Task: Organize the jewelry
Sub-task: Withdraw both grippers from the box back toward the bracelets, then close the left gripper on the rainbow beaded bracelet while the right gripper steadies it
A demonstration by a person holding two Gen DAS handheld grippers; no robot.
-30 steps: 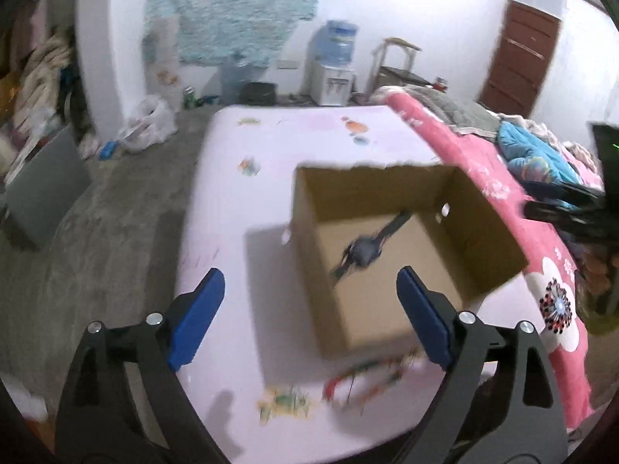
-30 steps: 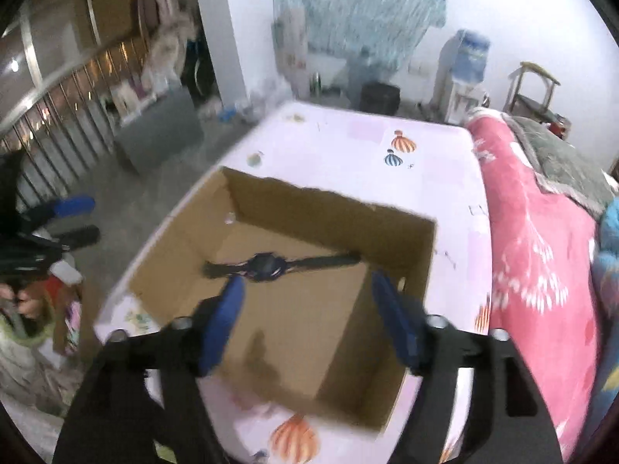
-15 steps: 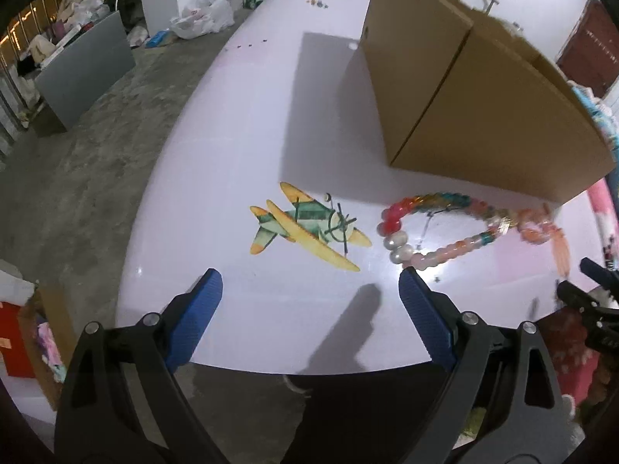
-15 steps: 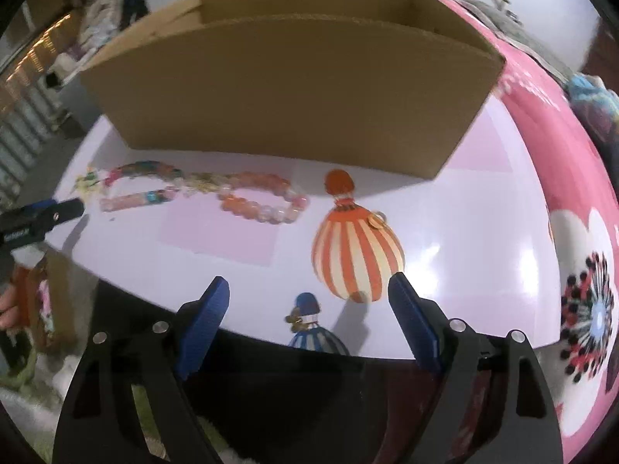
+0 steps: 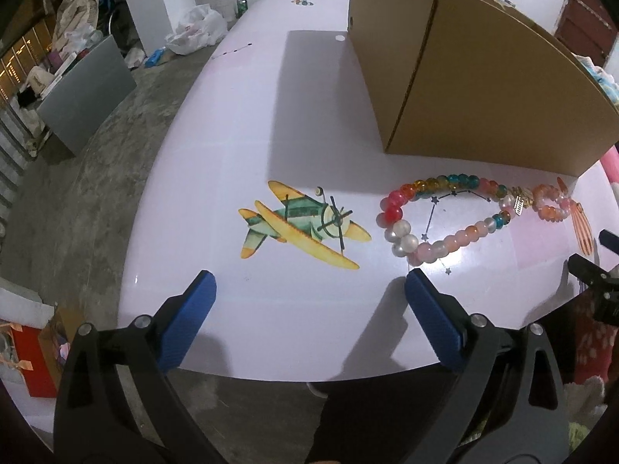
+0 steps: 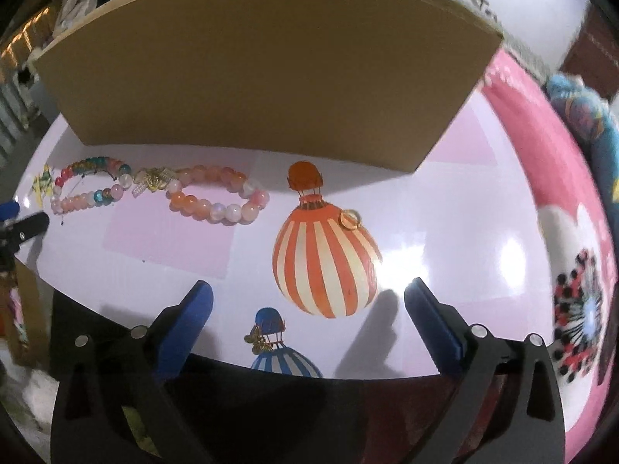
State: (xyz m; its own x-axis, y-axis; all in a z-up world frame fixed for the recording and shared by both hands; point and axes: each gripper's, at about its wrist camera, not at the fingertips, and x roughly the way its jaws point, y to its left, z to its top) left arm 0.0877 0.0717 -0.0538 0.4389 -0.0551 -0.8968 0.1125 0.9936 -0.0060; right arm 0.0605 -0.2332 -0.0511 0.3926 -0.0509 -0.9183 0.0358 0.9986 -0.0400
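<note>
Both grippers lowered toward table, jaws opening — empty, beaded bracelet (image 5: pixel 445 212) just beyond left jaws, perhaps touching.

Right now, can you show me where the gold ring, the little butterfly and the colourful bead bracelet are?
gold ring (image 6: pixel 350 219), right wrist view, on its rim.
butterfly charm (image 6: pixel 258 340), right wrist view, on its wings.
multicoloured bead bracelet (image 5: pixel 394 208), left wrist view, on its red beads.

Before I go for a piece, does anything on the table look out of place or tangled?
Mostly tidy. The multicoloured bracelet and the peach bracelet lie touching at a gold charm, possibly snagged together. A small gold ring and a butterfly piece lie loose near the edge.
</note>
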